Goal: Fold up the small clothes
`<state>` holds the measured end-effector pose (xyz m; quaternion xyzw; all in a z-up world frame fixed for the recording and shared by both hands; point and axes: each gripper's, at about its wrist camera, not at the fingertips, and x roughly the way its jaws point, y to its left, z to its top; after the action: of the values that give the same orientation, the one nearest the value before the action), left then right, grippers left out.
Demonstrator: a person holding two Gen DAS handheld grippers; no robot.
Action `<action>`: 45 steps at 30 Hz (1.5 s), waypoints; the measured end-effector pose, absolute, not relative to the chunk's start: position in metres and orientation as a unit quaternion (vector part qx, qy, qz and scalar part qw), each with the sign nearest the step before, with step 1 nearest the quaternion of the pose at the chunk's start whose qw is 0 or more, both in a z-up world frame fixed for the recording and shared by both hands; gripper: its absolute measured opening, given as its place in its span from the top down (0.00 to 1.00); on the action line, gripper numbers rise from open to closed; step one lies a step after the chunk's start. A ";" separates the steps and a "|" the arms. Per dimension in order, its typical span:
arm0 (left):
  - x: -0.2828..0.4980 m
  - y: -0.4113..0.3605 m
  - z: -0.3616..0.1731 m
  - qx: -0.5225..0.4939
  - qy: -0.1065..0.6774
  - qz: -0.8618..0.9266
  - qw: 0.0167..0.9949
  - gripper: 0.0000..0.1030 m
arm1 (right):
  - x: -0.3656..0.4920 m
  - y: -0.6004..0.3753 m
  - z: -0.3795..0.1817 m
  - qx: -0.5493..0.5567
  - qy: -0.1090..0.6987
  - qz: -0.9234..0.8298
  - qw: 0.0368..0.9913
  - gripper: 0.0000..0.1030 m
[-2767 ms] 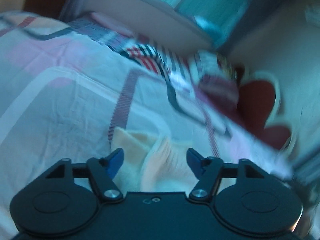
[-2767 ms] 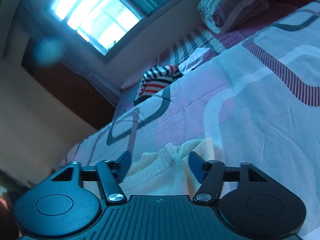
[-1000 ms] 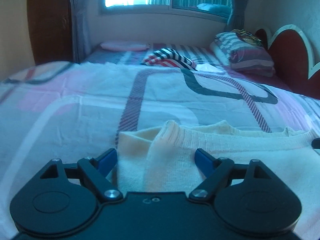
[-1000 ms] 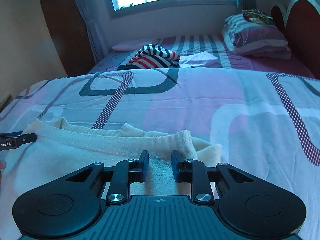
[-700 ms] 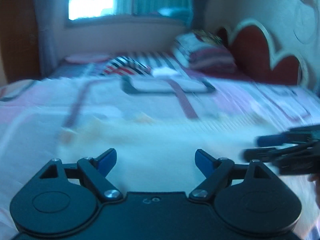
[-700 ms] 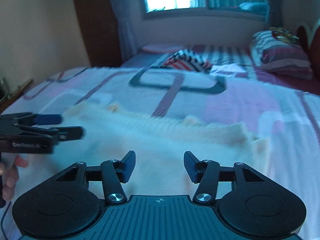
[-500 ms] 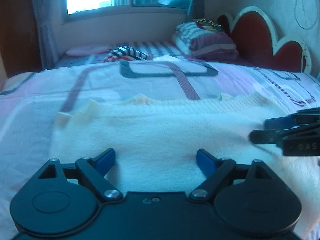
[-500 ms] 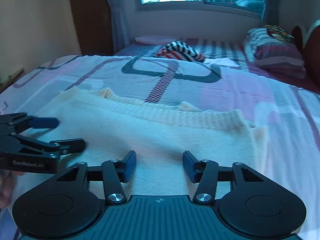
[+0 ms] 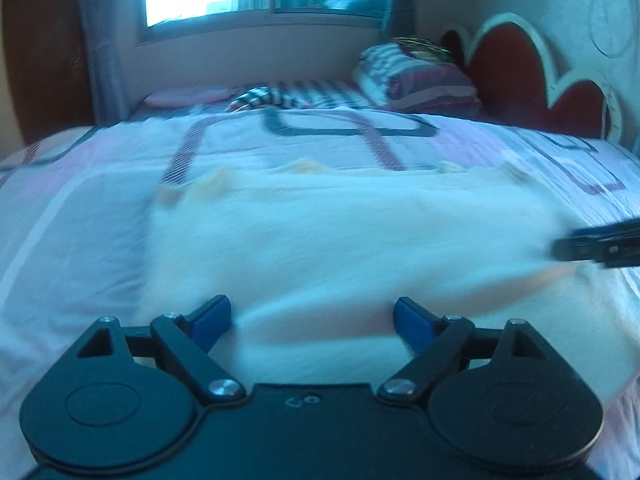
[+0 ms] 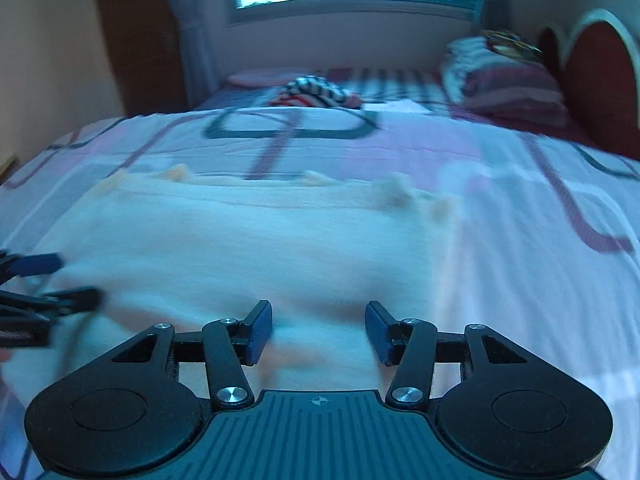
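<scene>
Here, motion blur smears the cream sweater (image 9: 340,240); both grippers' jaws stand apart, empty, the right's just having narrowed slightly.

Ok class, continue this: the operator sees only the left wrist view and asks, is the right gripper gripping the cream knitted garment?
Observer: No. The right gripper's jaws, just opened then eased in slightly, stand apart over the cream knitted garment, pads pressing nothing.
Operator: Anything beside the striped clothes at the far end?
Observer: Yes, a flat white cloth lies just right of the red, white and black striped garment.
</scene>
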<state>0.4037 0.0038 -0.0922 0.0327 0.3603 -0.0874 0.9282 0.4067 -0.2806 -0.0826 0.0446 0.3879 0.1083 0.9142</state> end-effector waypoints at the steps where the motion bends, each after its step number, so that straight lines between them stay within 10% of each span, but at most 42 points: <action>1: 0.401 0.008 -0.091 0.033 0.361 -0.084 0.928 0.15 | 0.403 -0.288 -0.081 0.049 0.388 0.108 0.914 0.56; 45: 0.302 0.023 -0.092 0.059 0.403 -0.049 0.912 0.14 | 0.269 -0.274 -0.060 0.034 0.389 0.060 0.919 0.56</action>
<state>0.3025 0.0229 -0.0920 0.0586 0.4031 -0.0491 0.9120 0.2694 -0.2736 -0.0598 0.0343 0.3891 0.0601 0.9186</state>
